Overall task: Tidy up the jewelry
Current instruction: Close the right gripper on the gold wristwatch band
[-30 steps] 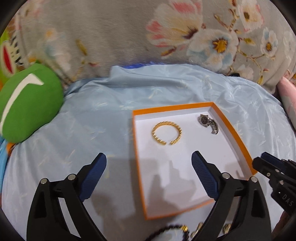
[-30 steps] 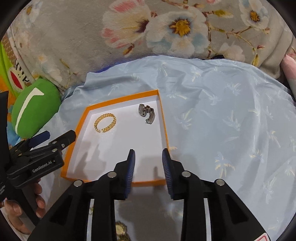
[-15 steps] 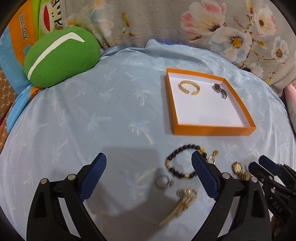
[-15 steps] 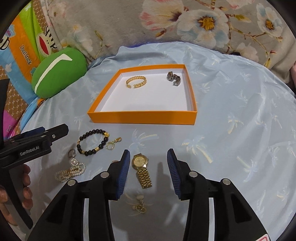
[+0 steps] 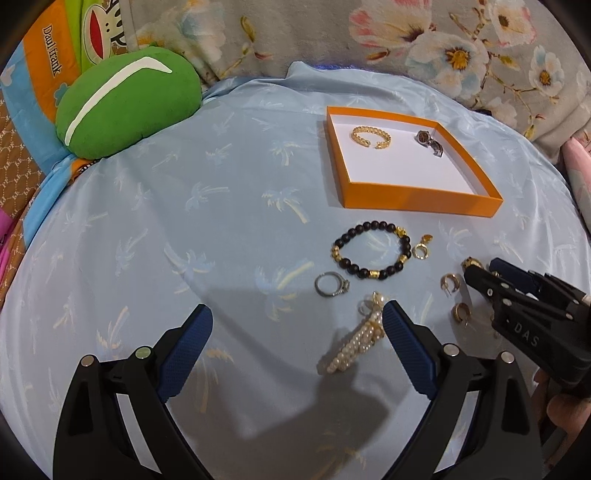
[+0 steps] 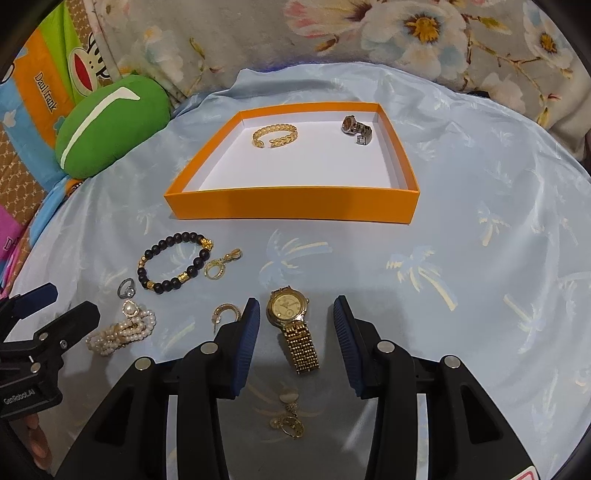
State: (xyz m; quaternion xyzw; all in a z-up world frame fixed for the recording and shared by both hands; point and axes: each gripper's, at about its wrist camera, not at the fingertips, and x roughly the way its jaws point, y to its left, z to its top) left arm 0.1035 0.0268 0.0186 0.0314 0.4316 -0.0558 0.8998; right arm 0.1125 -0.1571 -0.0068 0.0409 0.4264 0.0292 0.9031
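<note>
An orange tray (image 5: pixel 421 202) (image 6: pixel 291 206) holds a gold bangle (image 5: pixel 370 136) (image 6: pixel 274 135) and a silver watch (image 5: pixel 428 141) (image 6: pixel 357 130). In front of it on the blue cloth lie a black bead bracelet (image 5: pixel 371 255) (image 6: pixel 173 261), a silver ring (image 5: pixel 331 284) (image 6: pixel 126 288), a pearl bracelet (image 5: pixel 354 345) (image 6: pixel 122 331), gold earrings (image 5: pixel 451 283) (image 6: pixel 225 312) and a gold watch (image 6: pixel 293 325). My left gripper (image 5: pixel 297 334) is open and empty, the pearl bracelet by its right finger. My right gripper (image 6: pixel 295 321) is open, its fingers either side of the gold watch.
A green plush cushion (image 5: pixel 125 103) (image 6: pixel 110 123) lies at the back left. Floral fabric (image 6: pixel 369 33) rises behind the cloth. A small gold pendant (image 6: pixel 290 421) lies under the right gripper. The right gripper also shows at the right of the left wrist view (image 5: pixel 524 302).
Both grippers have pulled back from over the tray toward the near side. The loose jewelry has come into view. The right gripper has opened wider and now straddles the gold watch.
</note>
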